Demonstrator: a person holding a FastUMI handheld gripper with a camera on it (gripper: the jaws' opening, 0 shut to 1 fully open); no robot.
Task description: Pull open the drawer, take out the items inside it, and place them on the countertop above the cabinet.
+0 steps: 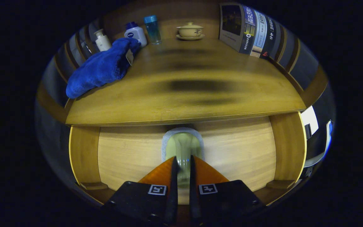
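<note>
Gripper (181, 168) fingers pinch the drawer handle (183, 148) below the countertop (181, 94).

Looked like a home corner staged in a booth: wooden cabinet (181, 154) with countertop (184, 91) bearing lotion bottles (135, 32), blue towel (101, 67), lidded tea bowl (190, 31), standing books (247, 28); fingers (172, 176) clamped on drawer handle (183, 151).

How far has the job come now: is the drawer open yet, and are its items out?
Nothing looks finished yet. The drawer front sits flush under the countertop, so the drawer appears closed. In hand: the gripper has its jaws closed on the pale green handle, ready to pull. Left: pulling it open, taking the items out, and placing them on the countertop near the blue cloth.
</note>
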